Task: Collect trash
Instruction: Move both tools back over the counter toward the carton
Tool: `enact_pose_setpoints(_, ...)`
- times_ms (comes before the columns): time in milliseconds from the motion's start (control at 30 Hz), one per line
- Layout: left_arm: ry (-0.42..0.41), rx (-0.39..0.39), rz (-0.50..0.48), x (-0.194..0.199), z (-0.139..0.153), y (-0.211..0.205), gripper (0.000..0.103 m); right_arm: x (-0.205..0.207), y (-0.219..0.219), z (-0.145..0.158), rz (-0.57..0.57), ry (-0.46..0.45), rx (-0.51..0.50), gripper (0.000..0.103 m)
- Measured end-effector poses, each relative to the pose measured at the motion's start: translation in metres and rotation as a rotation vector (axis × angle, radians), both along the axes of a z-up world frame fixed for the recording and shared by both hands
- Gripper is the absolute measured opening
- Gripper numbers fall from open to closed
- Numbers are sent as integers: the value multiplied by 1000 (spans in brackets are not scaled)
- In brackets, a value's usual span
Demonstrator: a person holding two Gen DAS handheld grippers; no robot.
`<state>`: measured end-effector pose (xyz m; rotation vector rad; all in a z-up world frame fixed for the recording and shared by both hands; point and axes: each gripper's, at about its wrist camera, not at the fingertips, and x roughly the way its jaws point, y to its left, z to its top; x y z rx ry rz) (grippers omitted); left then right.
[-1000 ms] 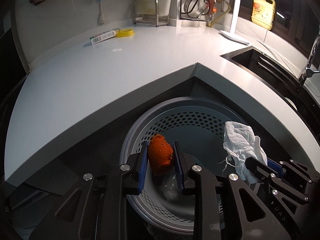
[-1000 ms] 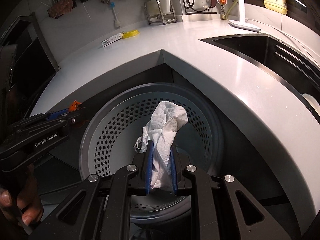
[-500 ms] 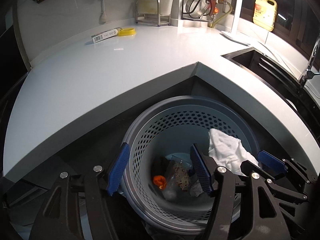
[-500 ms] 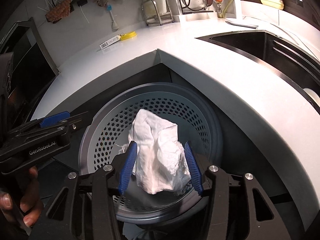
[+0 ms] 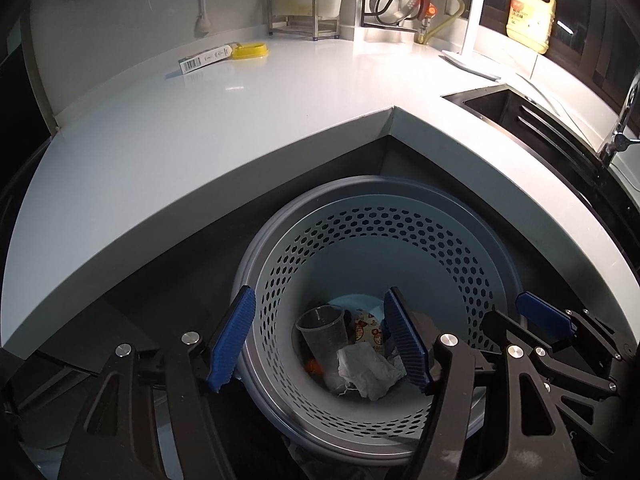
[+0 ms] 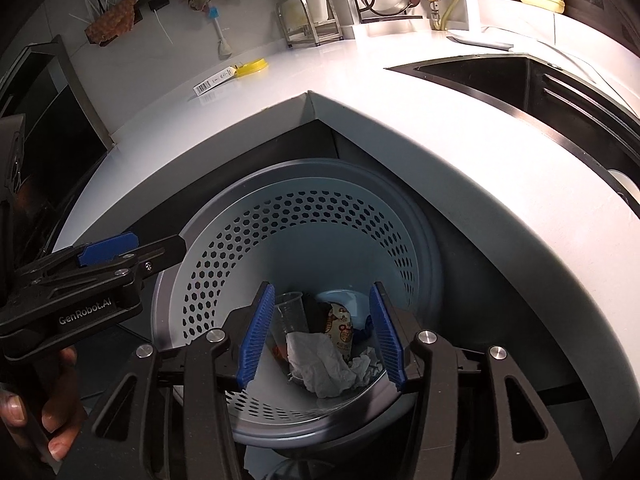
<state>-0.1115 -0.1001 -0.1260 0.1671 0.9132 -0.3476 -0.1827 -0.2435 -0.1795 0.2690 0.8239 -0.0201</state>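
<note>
Both grippers are held above the mouth of the perforated grey bin (image 5: 400, 240), and each pair of blue-padded jaws has just been opening; nothing is seen between them. The left gripper (image 5: 320, 340) is spread wide, one pad outside the bin's rim and the other over its inside, while the right gripper (image 6: 320, 332) is spread somewhat less, both pads over the opening. The crumpled white tissue (image 6: 320, 364) is seen lying on the bin's floor, well below the pads, with a scrap of orange peel (image 5: 314, 366) just beside it, a clear plastic cup (image 5: 322, 326) leaning above, and a printed wrapper (image 6: 340, 328) next to that. The bin is tucked into the inner corner of the white countertop (image 5: 200, 120), whose edges close it in on two sides. A dark sink (image 6: 540, 92) is cut into the counter on the right.
</note>
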Motion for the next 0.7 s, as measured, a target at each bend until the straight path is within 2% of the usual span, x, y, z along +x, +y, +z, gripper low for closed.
enact_pose_setpoints(367, 15, -1, 0, -1, -3, 4, 66, 2, 3, 0, 6, 6, -4, 48)
enact_pose_setpoints(700, 3, -31, 20, 7, 7, 18, 69, 13, 9, 11, 25, -9, 18, 48)
